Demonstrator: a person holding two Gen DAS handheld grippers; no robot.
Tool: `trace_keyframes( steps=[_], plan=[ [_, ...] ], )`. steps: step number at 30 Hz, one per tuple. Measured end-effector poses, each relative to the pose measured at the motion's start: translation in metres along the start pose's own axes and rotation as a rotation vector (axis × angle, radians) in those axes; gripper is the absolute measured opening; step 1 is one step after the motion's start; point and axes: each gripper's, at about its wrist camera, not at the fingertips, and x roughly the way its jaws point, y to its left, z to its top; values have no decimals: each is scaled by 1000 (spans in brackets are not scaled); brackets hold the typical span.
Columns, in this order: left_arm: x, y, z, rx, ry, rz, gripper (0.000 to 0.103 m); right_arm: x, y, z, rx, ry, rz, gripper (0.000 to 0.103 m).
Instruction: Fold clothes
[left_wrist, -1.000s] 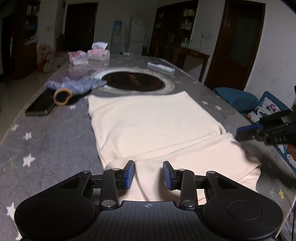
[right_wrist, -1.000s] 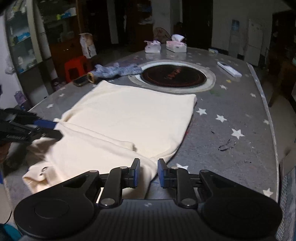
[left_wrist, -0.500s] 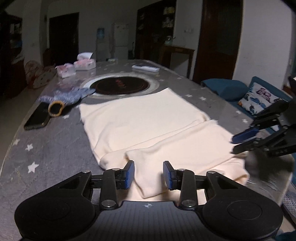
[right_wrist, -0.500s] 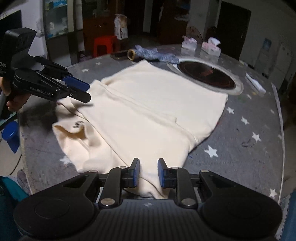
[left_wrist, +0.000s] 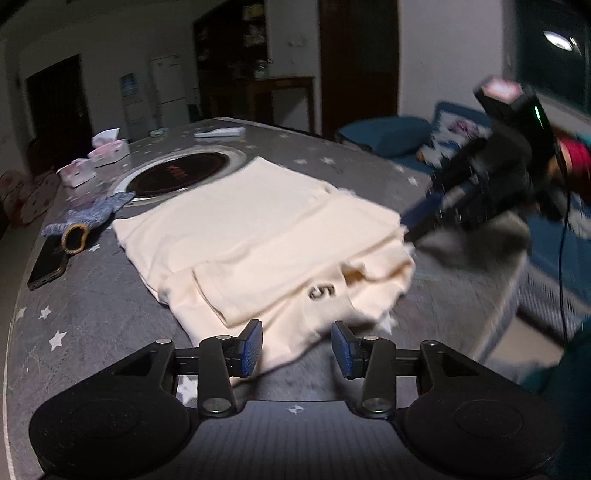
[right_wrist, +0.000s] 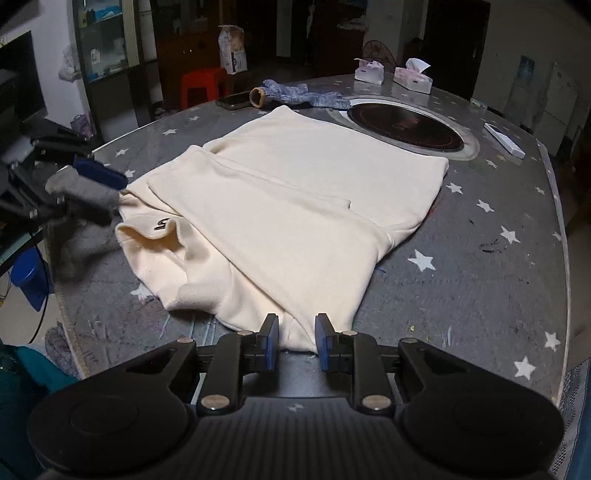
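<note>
A cream garment lies partly folded on the grey star-print table, with a sleeve laid over its body and a small dark mark near the collar. My left gripper is open and empty at the garment's near edge. My right gripper is open and empty, its jaws on either side of the garment's near corner. The garment also shows in the right wrist view. The right gripper shows blurred in the left wrist view, at the garment's right edge. The left gripper shows in the right wrist view, at the collar end.
A round black cooktop is set in the table beyond the garment. A blue knit glove and a phone lie at the far left corner. Tissue packs and a white remote sit further back. The table edge runs along the right.
Both grippers have swung around the near end of the garment. The collar end with the dark mark has come into view, and the sleeve lies folded across the body.
</note>
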Motion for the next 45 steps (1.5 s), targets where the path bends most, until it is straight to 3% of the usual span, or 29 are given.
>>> trace_keyframes(
  steps=[11, 14, 16, 26, 31, 33, 38, 40, 45],
  plan=[
    [25, -27, -2, 195, -22, 35, 45, -13, 29, -5, -175, -5, -21, 48],
    [29, -28, -2, 203, -39, 32, 31, -11, 38, -7, -234, -14, -25, 50],
    [29, -26, 0, 185, -49, 27, 11, -9, 43, -8, -266, -21, -23, 52],
    [25, 10, 32, 23, -130, -13, 8, 9, 52, -4, -347, -95, -30, 52],
    [31, 19, 34, -13, -117, -27, 9, 23, 48, 7, -303, -114, 16, 39],
    [31, 18, 29, -5, -103, -21, 13, 26, 44, 13, -261, -109, 54, 20],
    [25, 12, 13, 40, -76, 10, 25, 25, 28, 26, -165, -109, 95, 13],
    [22, 9, 5, 71, -65, 37, 40, 23, 23, 30, -141, -113, 101, 12],
    [22, 5, -9, 157, -35, 74, 40, 20, 19, 37, -122, -129, 101, 12]
  ],
)
